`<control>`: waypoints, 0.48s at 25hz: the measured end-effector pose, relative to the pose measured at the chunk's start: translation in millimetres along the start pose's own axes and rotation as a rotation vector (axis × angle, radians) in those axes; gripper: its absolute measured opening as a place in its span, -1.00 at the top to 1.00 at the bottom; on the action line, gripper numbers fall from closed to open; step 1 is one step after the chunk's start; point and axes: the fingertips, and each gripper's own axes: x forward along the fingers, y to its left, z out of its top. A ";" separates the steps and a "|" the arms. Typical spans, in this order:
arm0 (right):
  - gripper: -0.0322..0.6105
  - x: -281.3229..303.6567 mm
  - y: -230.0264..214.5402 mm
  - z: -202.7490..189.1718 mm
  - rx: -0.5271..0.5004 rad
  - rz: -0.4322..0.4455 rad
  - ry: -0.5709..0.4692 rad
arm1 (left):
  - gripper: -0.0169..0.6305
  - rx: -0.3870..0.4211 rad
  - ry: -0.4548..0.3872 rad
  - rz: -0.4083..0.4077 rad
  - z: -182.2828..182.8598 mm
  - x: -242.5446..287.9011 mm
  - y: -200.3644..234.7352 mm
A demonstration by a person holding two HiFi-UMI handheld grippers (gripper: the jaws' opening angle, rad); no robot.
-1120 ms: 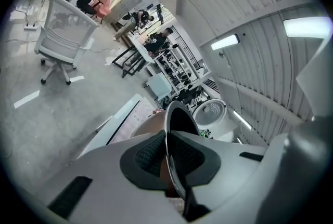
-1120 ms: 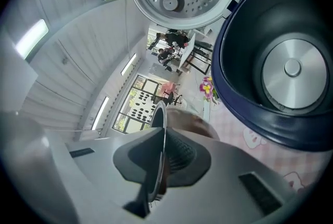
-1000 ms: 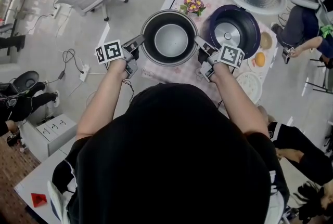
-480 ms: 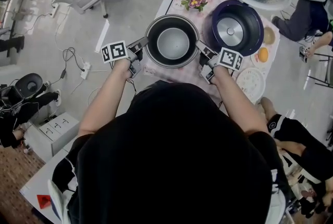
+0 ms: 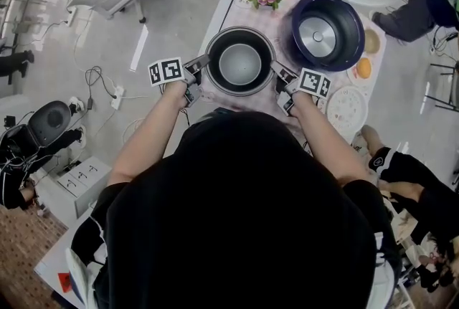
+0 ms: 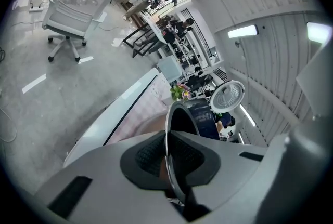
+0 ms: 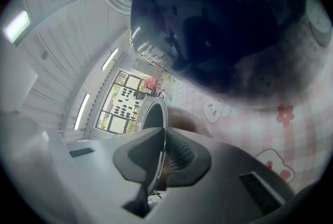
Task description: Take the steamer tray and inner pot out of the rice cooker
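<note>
Over the tablecloth (image 5: 237, 13) | inner pot (image 5: 240, 62) lower than before | left gripper (image 5: 203, 65), right gripper (image 5: 277, 73) jaws clenched on rim

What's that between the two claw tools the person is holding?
The inner pot. The head view shows it filling the gap, with the left gripper and the right gripper each shut on its rim, on opposite sides.

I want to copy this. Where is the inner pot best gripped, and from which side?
The thin rim of the inner pot, at two opposite points, coming from its left and right. It is round with no handles showing; the left gripper and right gripper pinch it so.
</note>
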 end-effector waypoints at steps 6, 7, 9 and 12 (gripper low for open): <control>0.80 0.8 -5.2 0.1 -0.017 0.005 -0.013 | 0.81 0.028 -0.022 -0.008 5.4 7.9 1.7; 0.80 1.3 -4.4 0.2 -0.020 0.006 -0.015 | 0.81 0.036 -0.021 -0.007 6.2 7.9 1.8; 0.80 1.2 -3.4 -1.1 -0.024 0.006 -0.016 | 0.81 0.055 -0.011 -0.003 5.5 6.9 1.8; 0.80 0.4 -3.8 -1.5 -0.025 0.005 -0.025 | 0.81 0.074 0.000 0.008 4.5 7.2 1.1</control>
